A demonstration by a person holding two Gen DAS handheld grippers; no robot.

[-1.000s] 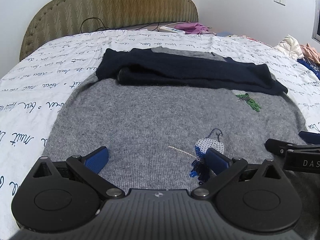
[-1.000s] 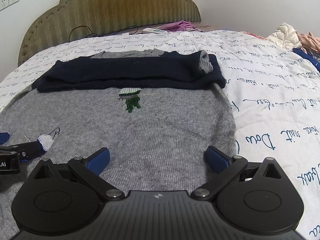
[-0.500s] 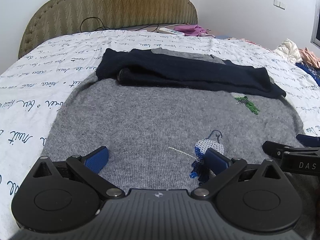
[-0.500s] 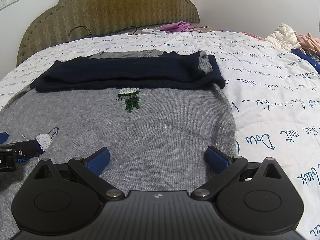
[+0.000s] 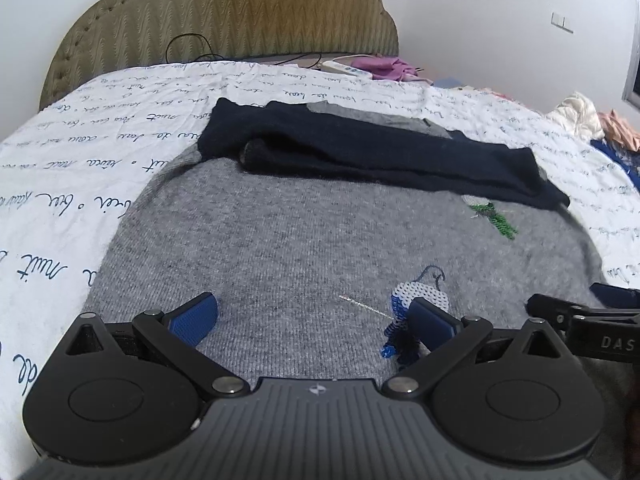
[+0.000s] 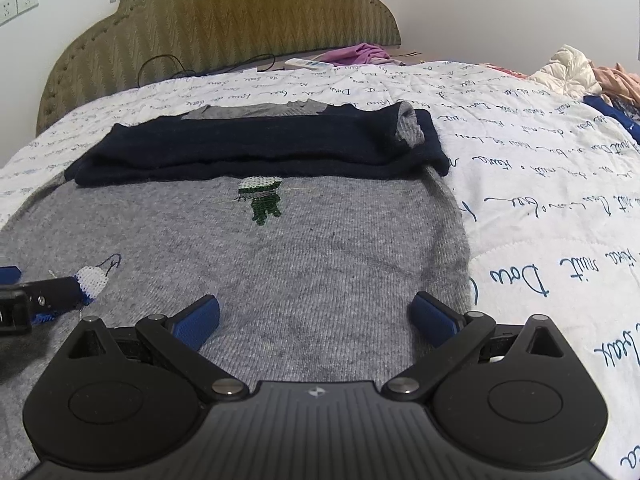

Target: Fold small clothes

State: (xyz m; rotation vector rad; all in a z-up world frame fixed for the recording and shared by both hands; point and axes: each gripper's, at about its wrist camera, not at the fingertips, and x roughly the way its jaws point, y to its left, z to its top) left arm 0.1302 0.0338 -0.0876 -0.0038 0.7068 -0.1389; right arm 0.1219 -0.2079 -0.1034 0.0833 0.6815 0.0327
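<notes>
A grey knit sweater [image 5: 288, 240] [image 6: 320, 256] lies flat on the bed, its navy sleeves [image 5: 360, 152] [image 6: 256, 148] folded across the chest. It carries a beaded white-and-blue bird [image 5: 420, 296] and a green one [image 6: 262, 196]. My left gripper [image 5: 314, 320] hovers open over the sweater's near hem on the left side, its right finger in front of the blue bird. My right gripper [image 6: 316, 316] is open above the near hem on the right side, nothing between its fingers. Each gripper shows at the edge of the other's view.
The bed wears a white quilt with blue script [image 6: 540, 200]. A padded olive headboard [image 5: 224, 20] stands at the back, with a cable, a remote [image 5: 344, 68] and purple cloth [image 6: 360, 54] near it. More clothes [image 6: 580, 72] are piled at the far right.
Both grippers have eased slightly toward the near hem and lowered a little; the sweater has not moved and both stay open.
</notes>
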